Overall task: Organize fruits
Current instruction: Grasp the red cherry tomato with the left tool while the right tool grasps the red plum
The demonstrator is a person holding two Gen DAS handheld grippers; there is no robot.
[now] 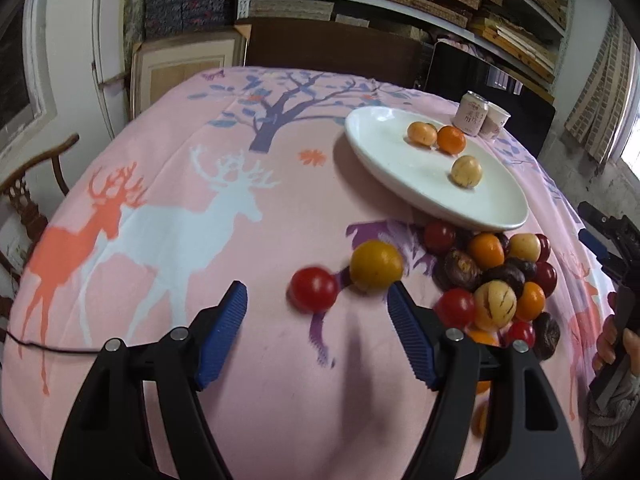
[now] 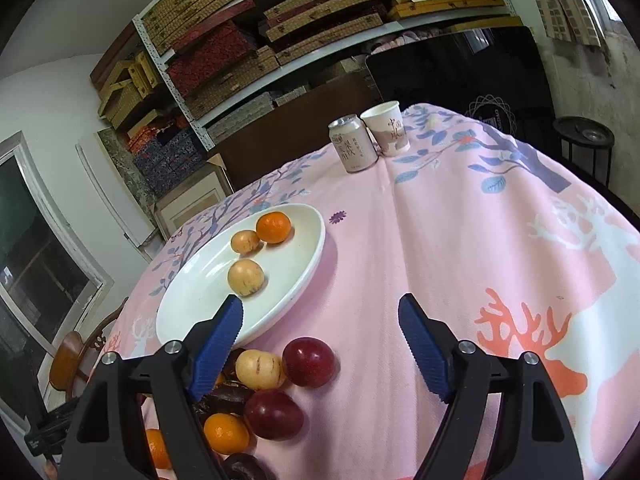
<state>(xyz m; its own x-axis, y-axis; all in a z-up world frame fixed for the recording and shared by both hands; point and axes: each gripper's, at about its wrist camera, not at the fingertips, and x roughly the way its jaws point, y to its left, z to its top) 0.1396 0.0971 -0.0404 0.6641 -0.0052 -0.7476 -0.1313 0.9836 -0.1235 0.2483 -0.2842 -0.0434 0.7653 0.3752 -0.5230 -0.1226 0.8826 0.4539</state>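
A white oval plate (image 1: 400, 184) on the pink deer-print cloth holds two orange fruits and one pale yellow fruit (image 1: 466, 171). Against its near rim lies a pile of fruit (image 1: 496, 280): red, orange, yellow and dark brown ones. A red fruit (image 1: 313, 289) and a yellow-orange fruit (image 1: 376, 266) lie apart from the pile, to its left. My left gripper (image 1: 316, 292) is open, with the red fruit just past its tips and untouched. My right gripper (image 2: 320, 302) is open over bare cloth, beside the plate (image 2: 192, 292). A red plum (image 2: 308, 362) lies below its left finger.
A drink can (image 2: 352, 144) and a paper cup (image 2: 388, 128) stand at the table's far edge. A wooden chair (image 1: 24, 192) sits off the left side. Shelves stacked with boxes fill the wall behind. A person's hand (image 1: 612, 344) holds the right gripper at the edge.
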